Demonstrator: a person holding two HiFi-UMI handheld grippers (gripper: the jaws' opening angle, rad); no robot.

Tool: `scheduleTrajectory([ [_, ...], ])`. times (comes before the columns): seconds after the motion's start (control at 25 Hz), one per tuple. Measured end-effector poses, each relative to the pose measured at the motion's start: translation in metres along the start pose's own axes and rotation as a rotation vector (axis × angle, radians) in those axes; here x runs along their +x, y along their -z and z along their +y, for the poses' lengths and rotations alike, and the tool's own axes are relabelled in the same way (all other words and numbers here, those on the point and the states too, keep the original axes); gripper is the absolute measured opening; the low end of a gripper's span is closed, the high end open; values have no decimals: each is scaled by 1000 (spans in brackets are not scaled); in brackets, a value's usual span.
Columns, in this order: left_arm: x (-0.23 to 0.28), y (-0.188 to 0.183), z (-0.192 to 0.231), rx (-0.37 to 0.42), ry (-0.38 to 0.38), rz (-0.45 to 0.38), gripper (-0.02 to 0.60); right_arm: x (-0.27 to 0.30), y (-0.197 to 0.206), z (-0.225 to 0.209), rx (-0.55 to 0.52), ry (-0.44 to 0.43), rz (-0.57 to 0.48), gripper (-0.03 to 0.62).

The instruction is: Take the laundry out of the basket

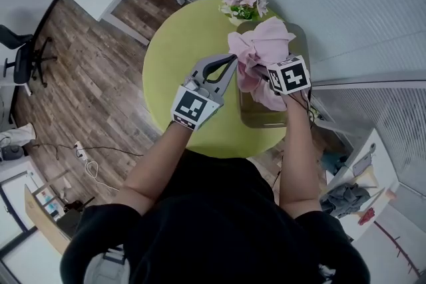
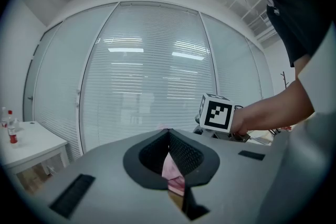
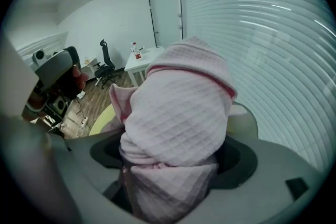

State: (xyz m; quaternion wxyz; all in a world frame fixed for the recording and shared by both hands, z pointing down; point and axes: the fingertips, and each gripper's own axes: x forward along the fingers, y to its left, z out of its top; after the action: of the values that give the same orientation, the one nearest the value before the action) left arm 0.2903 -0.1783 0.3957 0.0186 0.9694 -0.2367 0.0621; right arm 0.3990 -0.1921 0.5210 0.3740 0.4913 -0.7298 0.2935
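Left gripper (image 1: 230,62) and right gripper (image 1: 265,74) are both clamped on the pink waffle-weave cloth (image 1: 266,42), which is bunched just above the brown see-through rectangular basket (image 1: 269,118).
Your left jaws pinch only a thin edge. Your right jaws bite a thick wad. The cloth looks light, soft and limp, so it will likely drape and snag the basket's rim. Trust the wad, and lift well above the basket.
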Motion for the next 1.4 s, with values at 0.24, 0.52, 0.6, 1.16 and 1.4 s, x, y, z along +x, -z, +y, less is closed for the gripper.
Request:
scheduleTrajectory([
  [0.24, -18, -19, 3, 18, -45, -23, 3, -30, -28, 16, -80, -7, -26, 482],
  [0.52, -50, -29, 16, 19, -60, -59, 3, -51, -55, 54, -140, -10, -35, 482],
  [0.6, -61, -29, 21, 18, -54, -65, 3, -54, -63, 68, -153, -6, -35, 482],
  [1.16, -178, -25, 86, 13, -111, -95, 3, -45, -114, 191, -280, 41, -14, 482],
  [1.4, -215, -24, 106, 10, -139, -113, 3, -49, -130, 228, -322, 61, -16, 482],
])
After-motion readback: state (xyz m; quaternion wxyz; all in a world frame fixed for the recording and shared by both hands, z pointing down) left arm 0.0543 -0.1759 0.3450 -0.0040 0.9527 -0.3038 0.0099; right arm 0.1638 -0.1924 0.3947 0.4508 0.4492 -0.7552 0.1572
